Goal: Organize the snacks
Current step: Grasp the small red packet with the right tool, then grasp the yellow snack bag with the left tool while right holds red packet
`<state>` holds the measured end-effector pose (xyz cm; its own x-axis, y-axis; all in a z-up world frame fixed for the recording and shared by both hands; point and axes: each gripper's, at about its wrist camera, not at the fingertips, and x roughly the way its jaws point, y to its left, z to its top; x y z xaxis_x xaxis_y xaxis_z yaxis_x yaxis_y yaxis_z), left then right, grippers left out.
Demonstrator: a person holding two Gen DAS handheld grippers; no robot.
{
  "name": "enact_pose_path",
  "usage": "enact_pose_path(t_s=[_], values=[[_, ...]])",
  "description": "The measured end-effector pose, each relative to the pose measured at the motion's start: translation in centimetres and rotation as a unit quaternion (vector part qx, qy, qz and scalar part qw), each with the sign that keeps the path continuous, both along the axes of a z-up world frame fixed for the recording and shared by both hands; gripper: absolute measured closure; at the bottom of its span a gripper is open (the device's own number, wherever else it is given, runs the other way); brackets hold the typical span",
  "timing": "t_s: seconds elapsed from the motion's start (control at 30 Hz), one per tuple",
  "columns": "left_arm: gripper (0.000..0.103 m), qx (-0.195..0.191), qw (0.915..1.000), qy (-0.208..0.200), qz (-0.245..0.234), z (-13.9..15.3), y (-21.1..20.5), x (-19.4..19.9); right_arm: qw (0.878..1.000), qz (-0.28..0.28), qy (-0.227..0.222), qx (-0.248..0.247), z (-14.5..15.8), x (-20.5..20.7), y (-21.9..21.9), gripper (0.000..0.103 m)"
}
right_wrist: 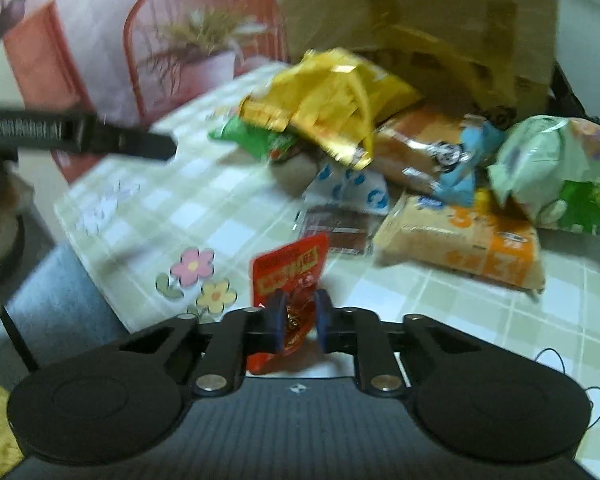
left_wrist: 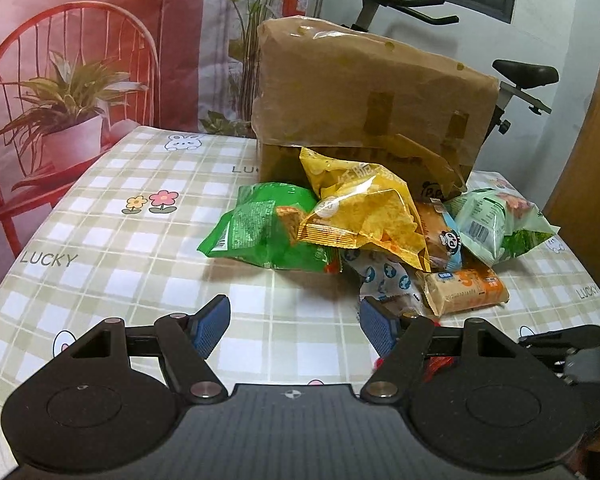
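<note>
A pile of snack packets lies on the checked tablecloth in front of a brown cardboard box (left_wrist: 364, 96): a green bag (left_wrist: 260, 232), a yellow chip bag (left_wrist: 360, 208), a pale green bag (left_wrist: 496, 220), and an orange wafer pack (left_wrist: 464, 288). My left gripper (left_wrist: 296, 326) is open and empty, just short of the pile. My right gripper (right_wrist: 300, 320) is shut on a small red snack packet (right_wrist: 288, 268), held above the table near the front edge. The pile also shows in the right wrist view, with the yellow bag (right_wrist: 332, 100) and the orange pack (right_wrist: 468, 248).
The table (left_wrist: 140, 216) has bare checked cloth to the left of the pile. A wall hanging with a printed red chair and plants (left_wrist: 60, 100) is behind. An exercise bike (left_wrist: 516, 76) stands behind the box. The left gripper's arm (right_wrist: 80, 136) crosses the right wrist view.
</note>
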<state>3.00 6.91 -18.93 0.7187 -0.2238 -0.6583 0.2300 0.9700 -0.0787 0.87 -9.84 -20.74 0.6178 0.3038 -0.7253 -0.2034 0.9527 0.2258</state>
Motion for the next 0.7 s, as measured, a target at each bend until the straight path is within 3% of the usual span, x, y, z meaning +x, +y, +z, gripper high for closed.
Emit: enact_pose_path(t_s=[0.23, 0.4, 0.5, 0.63, 0.7], values=[[0.032, -0.023, 0.9997, 0.003, -0.006, 0.3, -0.1, 0.8, 0.996, -0.056, -0.052, 0.038, 3.1, -0.5, -3.8, 0.092], [0.024, -0.048, 0.9985, -0.018, -0.021, 1.9, -1.9, 3.3, 0.99, -0.109, -0.087, 0.029, 5.5, 0.1, -6.8, 0.092], [0.014, -0.041, 0.9981, -0.037, -0.025, 2.6, -3.7, 5.4, 0.986, -0.129, -0.109, 0.015, 6.7, 0.4, -8.2, 0.092], [0.014, -0.038, 0.9977, -0.042, -0.037, 2.4, -6.7, 8.6, 0.981, -0.145, -0.128, -0.005, 7.5, 0.8, -9.5, 0.092], [0.014, -0.009, 0.9976, -0.046, -0.052, 1.6, -8.5, 9.8, 0.981, -0.148, -0.126, -0.01, 7.3, 1.1, -10.1, 0.092]])
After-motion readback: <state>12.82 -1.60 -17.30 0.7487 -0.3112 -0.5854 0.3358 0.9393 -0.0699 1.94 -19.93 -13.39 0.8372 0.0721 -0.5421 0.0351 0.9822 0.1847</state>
